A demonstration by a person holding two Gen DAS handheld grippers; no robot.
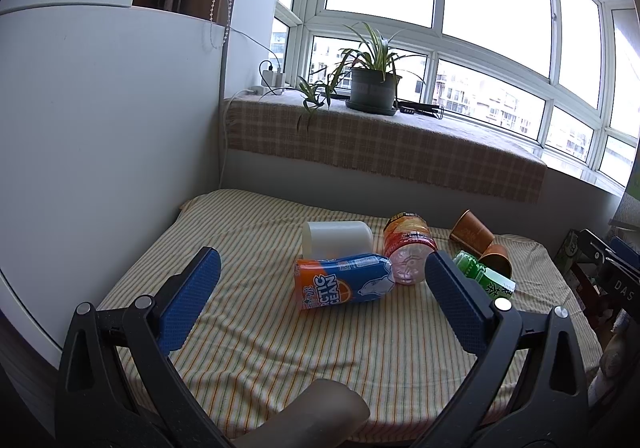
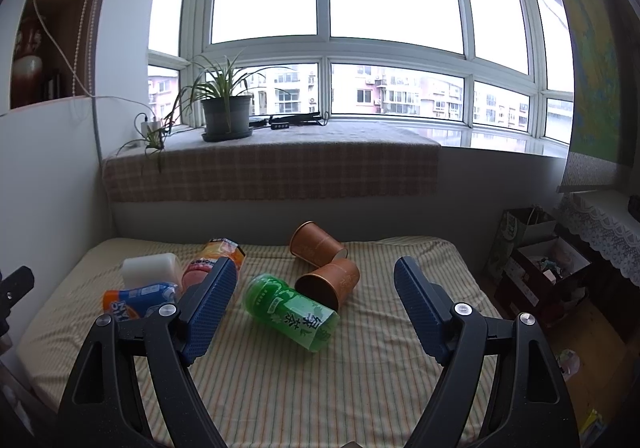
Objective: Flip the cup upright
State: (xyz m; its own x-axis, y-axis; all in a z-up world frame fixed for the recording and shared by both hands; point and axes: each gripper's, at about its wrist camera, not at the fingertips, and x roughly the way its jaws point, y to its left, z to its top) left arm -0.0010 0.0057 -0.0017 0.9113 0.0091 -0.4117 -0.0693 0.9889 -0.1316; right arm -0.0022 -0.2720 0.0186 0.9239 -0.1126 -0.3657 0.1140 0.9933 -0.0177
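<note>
Two copper cups lie on their sides on the striped tablecloth (image 2: 320,388), toward its far right part; the near cup (image 2: 332,283) points its open mouth toward the camera and left, and the far cup (image 2: 316,244) lies just behind it, the two touching or nearly so; in the left wrist view they appear as the near cup (image 1: 497,259) and far cup (image 1: 471,235) at right. A green bottle (image 2: 290,311) lies on its side just in front of the near cup, in contact with it. Left of these lie an orange-labelled clear bottle (image 2: 216,260), a blue and orange can (image 1: 344,280), and a white cup (image 1: 338,239) on its side behind the can; can and bottle touch. The right gripper (image 2: 316,284) hangs above the cloth with fingers spread wide, holding nothing; the green bottle and near cup show between them. The left gripper (image 1: 322,272) is likewise spread wide and empty, with the can between its fingers. A potted plant (image 2: 226,115) stands on the checked windowsill (image 2: 320,159) behind.
</note>
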